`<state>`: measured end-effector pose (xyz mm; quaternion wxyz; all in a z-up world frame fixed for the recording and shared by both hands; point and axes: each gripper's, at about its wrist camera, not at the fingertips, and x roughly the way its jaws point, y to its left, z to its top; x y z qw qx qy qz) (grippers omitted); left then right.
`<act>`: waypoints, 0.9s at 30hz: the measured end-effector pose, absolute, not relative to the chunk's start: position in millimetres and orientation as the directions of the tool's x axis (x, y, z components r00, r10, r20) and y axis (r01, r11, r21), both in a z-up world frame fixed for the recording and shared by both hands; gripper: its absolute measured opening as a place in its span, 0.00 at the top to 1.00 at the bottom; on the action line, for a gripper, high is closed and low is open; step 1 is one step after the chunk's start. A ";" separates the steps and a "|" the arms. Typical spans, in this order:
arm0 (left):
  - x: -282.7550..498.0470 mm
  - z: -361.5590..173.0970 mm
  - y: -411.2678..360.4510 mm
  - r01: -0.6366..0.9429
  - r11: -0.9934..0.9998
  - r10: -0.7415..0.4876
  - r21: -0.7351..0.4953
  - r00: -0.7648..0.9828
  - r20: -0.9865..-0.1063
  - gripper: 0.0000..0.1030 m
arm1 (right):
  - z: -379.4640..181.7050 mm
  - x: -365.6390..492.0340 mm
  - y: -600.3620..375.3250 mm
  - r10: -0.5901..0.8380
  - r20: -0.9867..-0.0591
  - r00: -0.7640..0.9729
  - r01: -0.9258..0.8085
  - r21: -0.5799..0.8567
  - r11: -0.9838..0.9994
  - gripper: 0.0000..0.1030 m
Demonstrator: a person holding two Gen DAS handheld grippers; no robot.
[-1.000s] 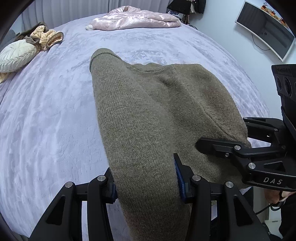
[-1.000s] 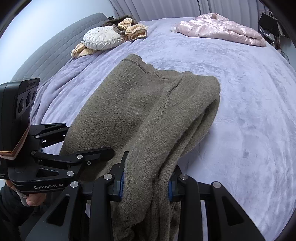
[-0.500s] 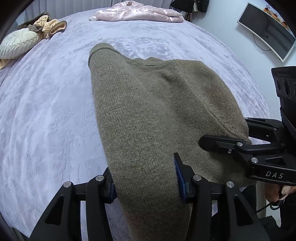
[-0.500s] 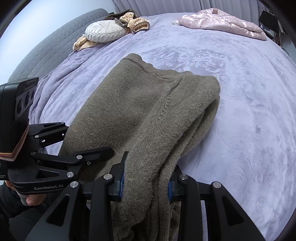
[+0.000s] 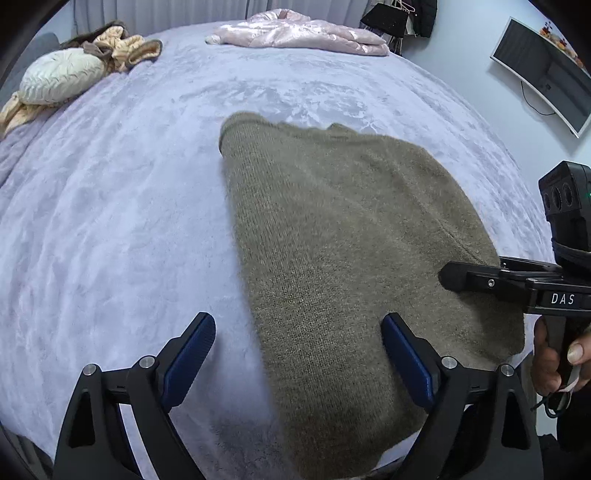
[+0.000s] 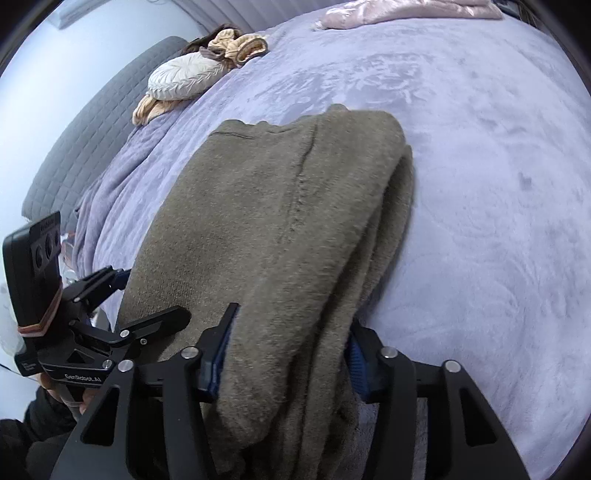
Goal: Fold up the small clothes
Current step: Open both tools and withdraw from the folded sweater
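Presently catalogued, working outward from the tools. Left gripper: jaws spread wide, blue pads clear of any cloth, one finger over bare bedspread and the other over the near part of the sweater, holding nothing. Right gripper: jaws closed onto the near right edge of the sweater, several thick layers bunched between the blue pads. Sweater: olive-brown knit, folded into a long stack on the lavender bedspread, its near end draped toward the bed's edge, its far end a rounded fold pointing up the bed. From the right wrist view the sweater's right side shows stacked layers with a rolled edge. Handling, as a judgement: soft, limp, moderately bulky; the fuzzy knit should grip well against the pads and will not slip, but it will sag and unroll wherever it is unsupported, and the layers may shear apart if lifted by one corner. Nothing fragile. Best hold is likely the near folded edge at both corners, pinching all layers together, so the stack can be carried over as one. Beyond the sweater: a pale round cushion with tan garments far to its left, a pink satin jacket at the bed's far end, and a wall monitor to its right.
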<state>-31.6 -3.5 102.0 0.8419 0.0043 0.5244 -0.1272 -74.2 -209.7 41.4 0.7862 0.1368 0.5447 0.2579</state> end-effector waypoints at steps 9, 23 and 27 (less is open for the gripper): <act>-3.3 117.7 -5.0 0.119 0.989 0.021 0.088 0.474 -0.880 0.10 | 117.0 -94.6 -222.2 0.476 -0.718 0.508 -0.271 0.391 0.880 0.36; 10.3 81.8 9.2 0.067 0.998 -0.030 -0.004 0.380 -0.924 0.00 | 52.0 -65.6 -190.9 0.562 -0.766 0.312 -0.311 0.476 0.822 0.36; 1.4 116.3 -1.2 0.096 0.995 -0.009 0.036 0.432 -0.902 0.00 | 59.9 -66.4 -180.2 0.511 -0.810 0.288 -0.350 0.407 0.844 0.36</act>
